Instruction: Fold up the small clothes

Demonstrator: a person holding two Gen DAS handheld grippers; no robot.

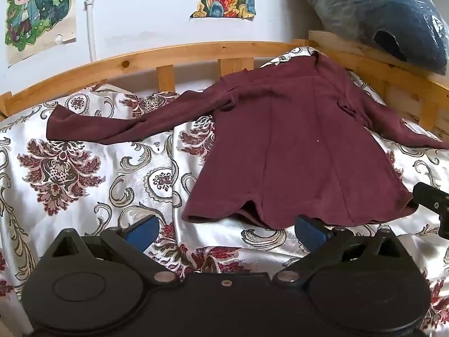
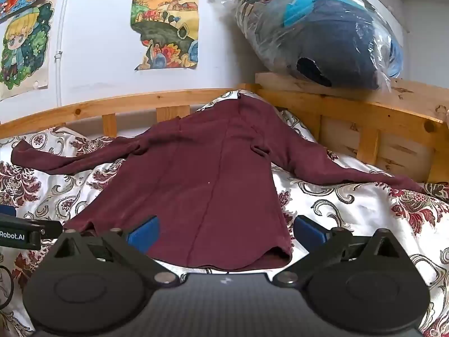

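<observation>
Maroon shirt (image 1: 294, 151) lies spread flat on the patterned bedspread (image 1: 84, 168), sleeves out, likely laid ready for folding; left gripper (image 1: 227, 229) and right gripper (image 2: 226, 231) both wide open, empty, near its hem.

Maroon shirt (image 1: 294, 146), white bedspread (image 1: 92, 168) with dark-red damask, blue-padded black jaws

Floral bedspread (image 1: 84, 168); wooden rail (image 1: 168, 56); posters (image 2: 165, 28); bagged bedding (image 2: 322, 36).
</observation>
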